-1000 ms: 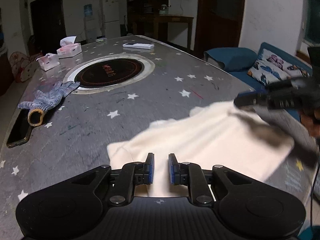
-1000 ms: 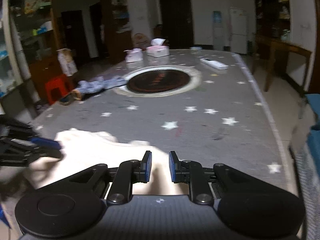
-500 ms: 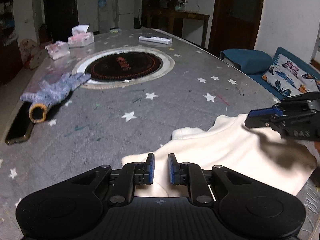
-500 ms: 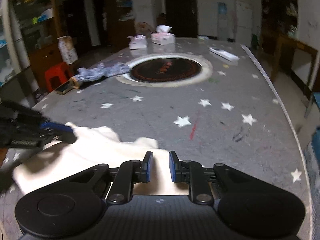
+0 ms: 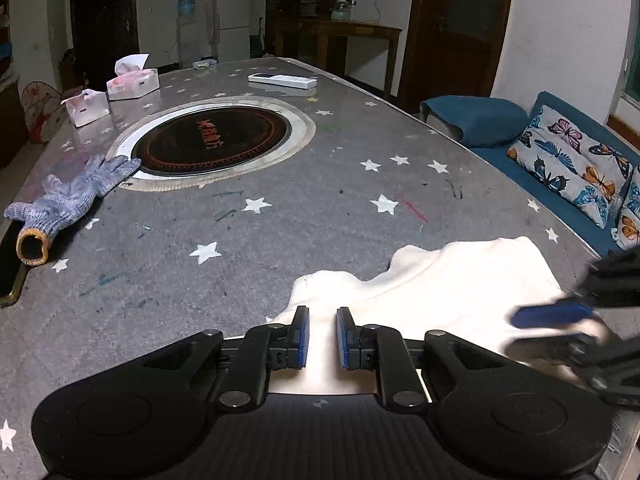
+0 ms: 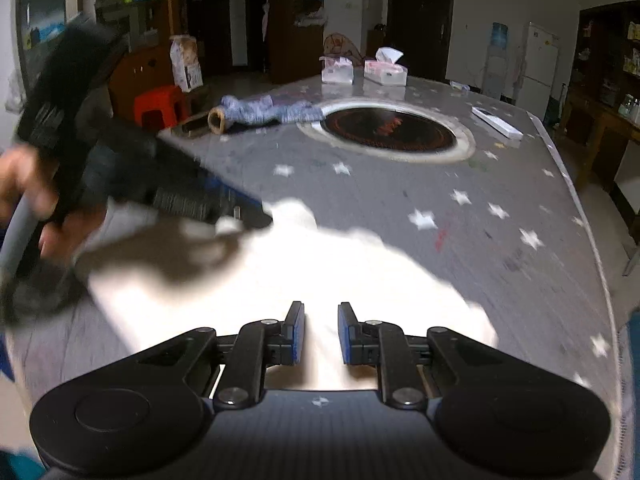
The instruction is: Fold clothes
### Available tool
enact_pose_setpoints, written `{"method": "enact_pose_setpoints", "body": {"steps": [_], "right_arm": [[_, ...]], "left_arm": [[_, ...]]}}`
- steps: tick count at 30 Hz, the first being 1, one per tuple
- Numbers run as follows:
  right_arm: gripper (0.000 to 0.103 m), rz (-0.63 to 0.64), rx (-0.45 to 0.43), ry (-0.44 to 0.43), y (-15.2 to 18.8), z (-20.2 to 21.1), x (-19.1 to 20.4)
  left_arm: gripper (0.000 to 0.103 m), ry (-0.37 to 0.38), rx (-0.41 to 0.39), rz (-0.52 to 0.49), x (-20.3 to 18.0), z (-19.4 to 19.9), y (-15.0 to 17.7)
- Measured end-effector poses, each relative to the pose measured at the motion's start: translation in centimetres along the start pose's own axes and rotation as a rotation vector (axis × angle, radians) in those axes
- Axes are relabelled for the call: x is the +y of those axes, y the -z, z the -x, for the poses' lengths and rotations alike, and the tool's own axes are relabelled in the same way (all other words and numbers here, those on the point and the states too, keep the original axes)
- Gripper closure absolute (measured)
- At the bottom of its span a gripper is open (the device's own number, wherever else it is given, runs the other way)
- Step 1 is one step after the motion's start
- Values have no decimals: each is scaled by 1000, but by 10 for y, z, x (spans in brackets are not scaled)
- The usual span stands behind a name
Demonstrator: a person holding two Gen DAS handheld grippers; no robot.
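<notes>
A cream-white garment (image 5: 460, 288) lies flat on the grey star-patterned tablecloth (image 5: 280, 240) near the table's front right corner. My left gripper (image 5: 322, 336) is open by a narrow gap, low over the garment's left edge, with cloth showing beneath the gap. The right gripper (image 5: 560, 314) appears blurred over the garment's right side. In the right wrist view the garment (image 6: 320, 264) spreads ahead of my right gripper (image 6: 319, 332), which is also open by a narrow gap. The left gripper (image 6: 224, 204), held by a hand (image 6: 24, 184), hovers blurred at the cloth's far left edge.
A round black cooktop (image 5: 212, 140) is set in the table's middle. A knit glove (image 5: 68, 196) and a phone (image 5: 10, 280) lie at the left. Two tissue boxes (image 5: 132, 82) and a remote (image 5: 282, 80) sit at the back. A blue sofa with butterfly cushions (image 5: 572, 164) runs along the right edge.
Both grippers have shifted over the garment. The right gripper dropped lower along the cloth's right side, and in the right wrist view the left gripper came closer and higher. Neither jaw gap changed.
</notes>
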State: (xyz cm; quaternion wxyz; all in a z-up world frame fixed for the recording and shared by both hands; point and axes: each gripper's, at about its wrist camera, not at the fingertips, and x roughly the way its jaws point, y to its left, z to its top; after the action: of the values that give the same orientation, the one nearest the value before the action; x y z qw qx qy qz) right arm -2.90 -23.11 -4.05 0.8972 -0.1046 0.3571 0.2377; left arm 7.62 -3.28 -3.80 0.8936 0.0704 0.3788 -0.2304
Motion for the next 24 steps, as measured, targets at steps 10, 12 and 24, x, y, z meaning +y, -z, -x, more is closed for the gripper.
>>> {"method": "enact_pose_setpoints", "body": {"steps": [10,12,24], "right_arm": [[86,89,2,47,35,45,2],[86,106,-2,39,29,46,5],[83,119,-28,-135,-12,-8,36]], "left_arm": [[85,-22,-6,47,7,0,-3],[85,-24,-7,45,6,1,-4],[85,-44,-1,33,4,1,-3]]}}
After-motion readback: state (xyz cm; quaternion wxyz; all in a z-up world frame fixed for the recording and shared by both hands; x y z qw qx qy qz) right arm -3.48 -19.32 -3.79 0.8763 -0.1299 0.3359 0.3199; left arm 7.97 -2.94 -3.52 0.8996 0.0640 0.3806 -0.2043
